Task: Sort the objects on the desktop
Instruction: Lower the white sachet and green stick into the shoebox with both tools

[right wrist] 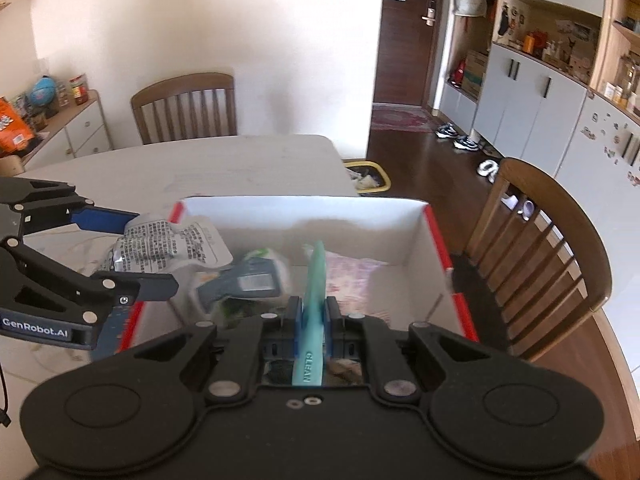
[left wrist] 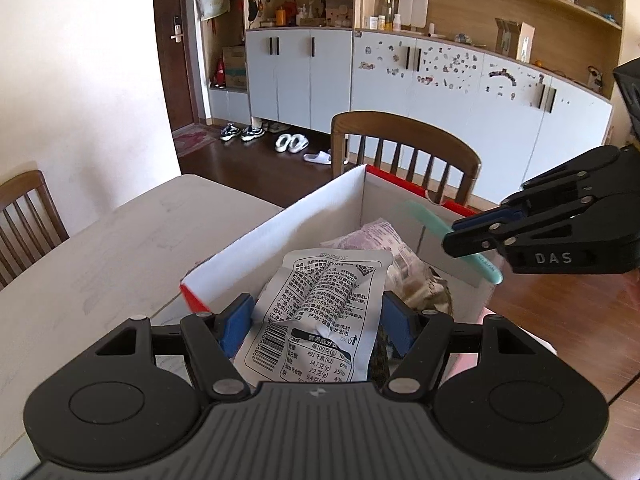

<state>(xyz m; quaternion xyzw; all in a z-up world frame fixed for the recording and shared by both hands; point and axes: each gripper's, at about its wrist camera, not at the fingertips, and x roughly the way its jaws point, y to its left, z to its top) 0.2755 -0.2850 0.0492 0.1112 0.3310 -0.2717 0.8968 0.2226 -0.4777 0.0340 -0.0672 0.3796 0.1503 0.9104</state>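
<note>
A white cardboard box with red edges stands on the pale table, holding several packets. My left gripper is shut on a silver snack packet with printed text, held over the box's near-left corner; it shows in the right wrist view too. My right gripper is shut on a teal strip marked "CLEAN", held above the box interior; in the left wrist view the strip sticks out of that gripper over the box's right side. A pink packet lies inside.
Pale table extends left of the box. Wooden chairs stand behind the box, at the table's far end and to the right. A yellow bin sits on the dark floor. Cabinets line the wall.
</note>
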